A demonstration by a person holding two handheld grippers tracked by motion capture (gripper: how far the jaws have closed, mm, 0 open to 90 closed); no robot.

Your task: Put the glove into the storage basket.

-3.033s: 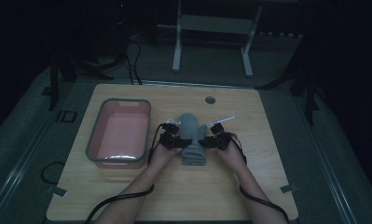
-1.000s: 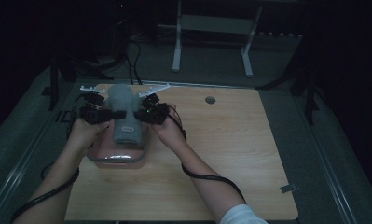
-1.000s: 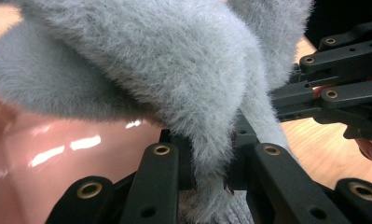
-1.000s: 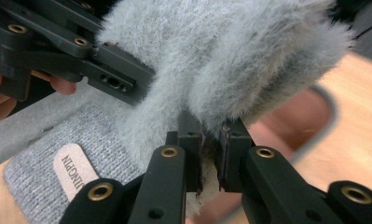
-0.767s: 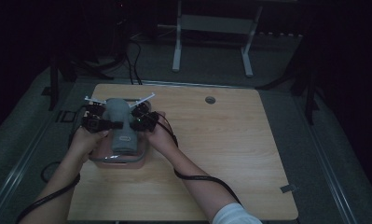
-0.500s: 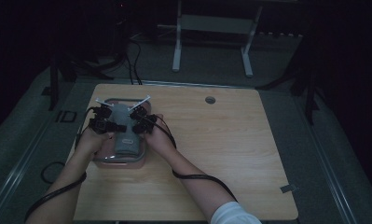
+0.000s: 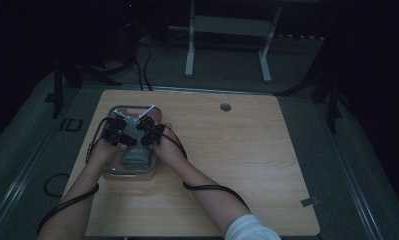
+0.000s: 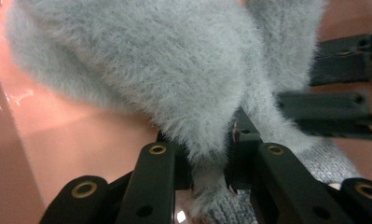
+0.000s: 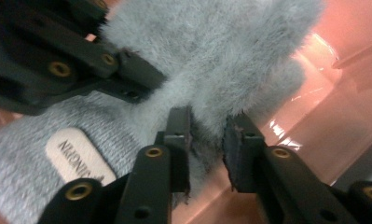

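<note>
**Grey fuzzy glove lowered into pink tray, both grippers at its edges**

- Left gripper (image 8: 210,186): jaws nearly together, pinching a fold of the grey fuzzy glove (image 8: 174,70).
- Right gripper (image 9: 206,140): jaws have just been opening, standing slightly apart; glove fur lies between them, the near pad touching it, the far pad seemingly clear.
- Glove: inside the pink tray (image 7: 118,172) at the table's (image 7: 237,160) left side.
- Glove label (image 9: 79,156): lettering hard to read.
- High view: dim; hands cover most of the glove.
</note>
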